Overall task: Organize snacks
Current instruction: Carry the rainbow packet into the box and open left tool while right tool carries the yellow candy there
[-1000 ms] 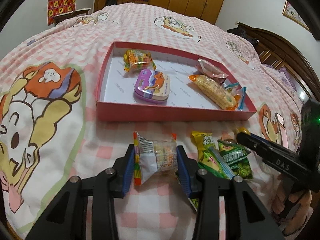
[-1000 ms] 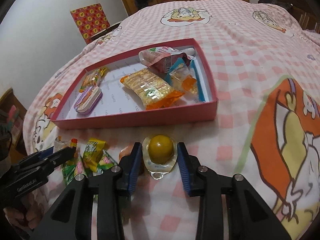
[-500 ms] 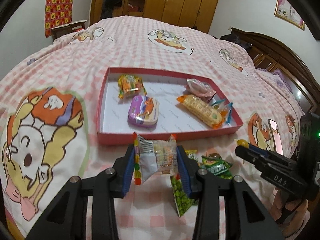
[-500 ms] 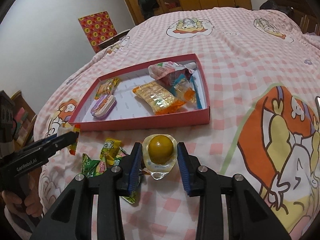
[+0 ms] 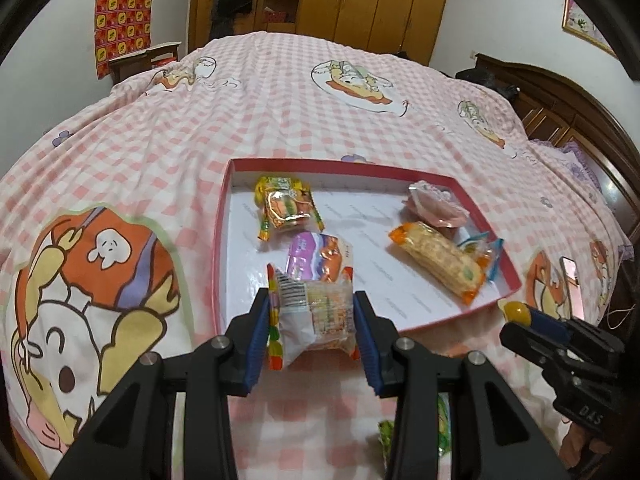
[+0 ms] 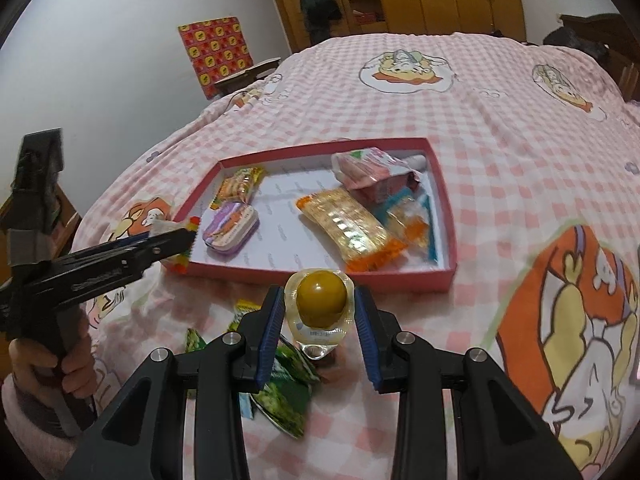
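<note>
A clear snack packet (image 5: 310,318) is clamped between the blue pads of the left gripper (image 5: 311,326), and it is held in the air above the near wall of the red box (image 5: 222,240). A yellow jelly cup (image 6: 320,306) is pinched in the same way by the right gripper (image 6: 320,320), just before the near wall of the box. Under and behind the right gripper, green packets (image 6: 286,396) are seen loose on the checked bedspread (image 6: 500,160). In the box, beyond the left gripper, a purple tin (image 5: 316,256) is lying, and further an orange packet (image 5: 286,206). To the right of them a long cracker pack (image 5: 440,260) and a pink packet (image 5: 436,208) are placed. The handle of the left gripper is held by a hand (image 6: 64,364).
</note>
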`<action>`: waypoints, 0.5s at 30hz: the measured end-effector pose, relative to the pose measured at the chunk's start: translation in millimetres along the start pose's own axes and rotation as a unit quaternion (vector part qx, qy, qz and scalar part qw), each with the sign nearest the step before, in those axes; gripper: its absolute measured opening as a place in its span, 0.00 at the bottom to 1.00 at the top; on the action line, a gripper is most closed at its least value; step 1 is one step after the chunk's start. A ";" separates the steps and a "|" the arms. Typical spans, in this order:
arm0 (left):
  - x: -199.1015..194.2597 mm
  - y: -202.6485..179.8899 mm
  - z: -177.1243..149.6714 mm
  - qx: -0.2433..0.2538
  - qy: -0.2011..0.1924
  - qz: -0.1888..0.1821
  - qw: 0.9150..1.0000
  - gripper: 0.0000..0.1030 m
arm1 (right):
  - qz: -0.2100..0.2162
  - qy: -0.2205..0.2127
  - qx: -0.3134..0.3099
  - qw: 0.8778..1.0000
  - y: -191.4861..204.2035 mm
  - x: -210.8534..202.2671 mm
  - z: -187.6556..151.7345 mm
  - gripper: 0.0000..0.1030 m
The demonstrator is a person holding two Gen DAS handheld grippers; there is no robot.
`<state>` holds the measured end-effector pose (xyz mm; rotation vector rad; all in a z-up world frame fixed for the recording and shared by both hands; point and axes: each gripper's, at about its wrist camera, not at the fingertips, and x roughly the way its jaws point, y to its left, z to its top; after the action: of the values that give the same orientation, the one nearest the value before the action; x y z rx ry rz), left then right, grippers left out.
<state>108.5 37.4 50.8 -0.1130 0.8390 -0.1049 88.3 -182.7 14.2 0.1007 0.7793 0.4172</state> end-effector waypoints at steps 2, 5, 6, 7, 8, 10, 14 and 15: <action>4.4 0.3 1.7 0.002 0.002 -0.001 1.000 0.41 | 0.002 0.000 -0.007 1.000 5.2 4.0 4.3 0.35; 7.1 -0.4 2.6 0.003 0.000 -0.002 1.000 0.41 | 0.006 0.001 -0.015 1.000 10.7 10.8 10.3 0.35; 8.3 -0.6 3.1 0.003 0.000 -0.002 1.000 0.41 | 0.007 0.003 -0.017 1.000 12.1 13.7 12.3 0.35; 9.4 -0.7 3.5 0.003 0.000 -0.002 1.000 0.41 | 0.009 0.006 -0.020 1.000 14.1 17.8 15.1 0.35; 10.8 -0.8 3.8 0.003 0.001 -0.003 1.000 0.41 | 0.010 0.007 -0.022 1.000 15.4 20.6 16.5 0.35; 13.5 -0.8 4.2 0.003 0.002 -0.002 1.000 0.41 | 0.011 0.009 -0.026 1.000 17.9 26.1 19.9 0.35; 22.4 -2.3 4.7 0.008 0.009 0.000 1.000 0.41 | 0.012 0.012 -0.025 1.000 19.9 36.9 24.7 0.35; 25.7 -2.9 4.8 0.010 0.011 0.002 1.000 0.41 | 0.013 0.013 -0.026 1.000 20.1 38.9 25.2 0.35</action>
<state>129.0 31.2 35.5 -0.0923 0.8608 -0.1112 124.1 -147.1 11.3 0.0576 0.7926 0.4633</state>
